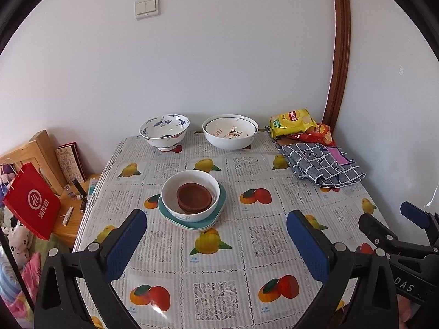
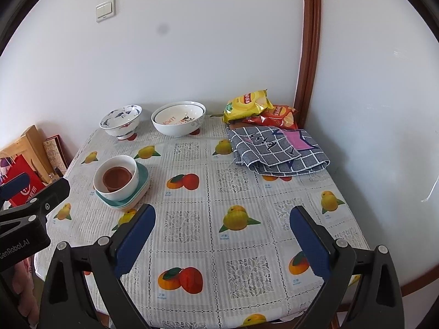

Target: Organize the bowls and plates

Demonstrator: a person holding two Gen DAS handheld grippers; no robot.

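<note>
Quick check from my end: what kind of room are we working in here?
Most likely a lived-in home, a dining corner. The table wears a fruit-print cloth against a white wall with a light switch; crisp packets and a red shopping bag lie about.

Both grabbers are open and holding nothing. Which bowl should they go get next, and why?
Probably the blue-patterned bowl. It and the big white bowl stand loose by the wall, while the white bowl with brown dishes already sits on the teal plates. The open left gripper looks nearest to it.
</note>
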